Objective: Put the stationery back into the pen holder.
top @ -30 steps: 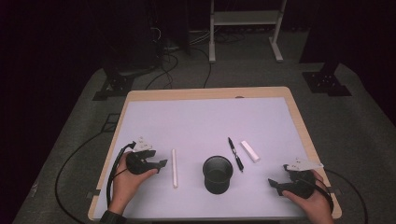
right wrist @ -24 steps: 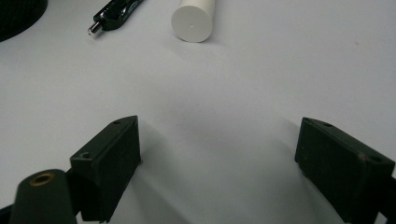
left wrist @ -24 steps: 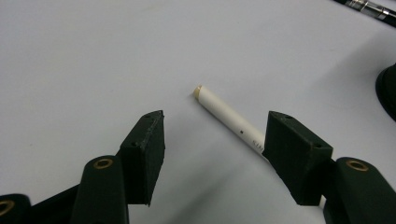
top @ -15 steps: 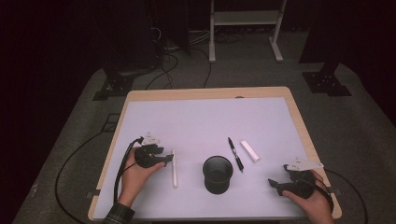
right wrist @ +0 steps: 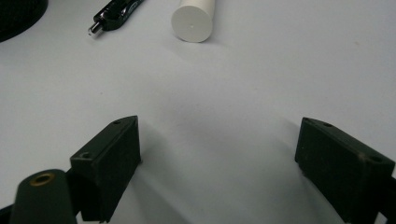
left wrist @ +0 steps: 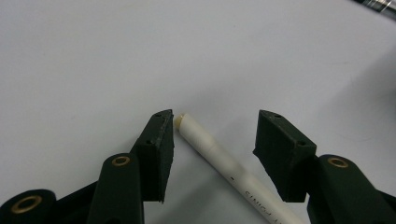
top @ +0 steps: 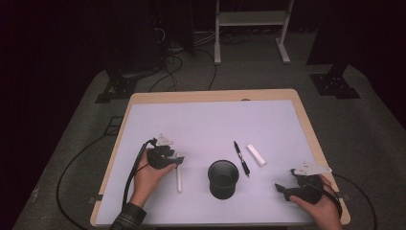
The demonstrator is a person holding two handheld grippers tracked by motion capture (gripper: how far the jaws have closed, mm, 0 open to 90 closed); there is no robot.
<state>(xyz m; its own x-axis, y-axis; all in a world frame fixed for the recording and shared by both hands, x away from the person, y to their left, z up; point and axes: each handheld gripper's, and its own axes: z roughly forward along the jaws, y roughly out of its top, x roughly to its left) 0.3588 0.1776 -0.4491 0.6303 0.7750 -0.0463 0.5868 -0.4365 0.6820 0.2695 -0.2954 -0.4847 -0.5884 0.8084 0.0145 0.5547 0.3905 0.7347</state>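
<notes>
White and slim, the marker (left wrist: 219,158) lies on the table (top: 201,120) left of the black cup (top: 223,178), its tip between the parted jaws of the left gripper (left wrist: 215,140) (one jaw just beside the tip, nothing clamped). Right gripper (right wrist: 219,154) rests near the front right corner, jaws wide and empty, facing a black pen (right wrist: 116,14) and a white cylinder (right wrist: 194,18).
</notes>
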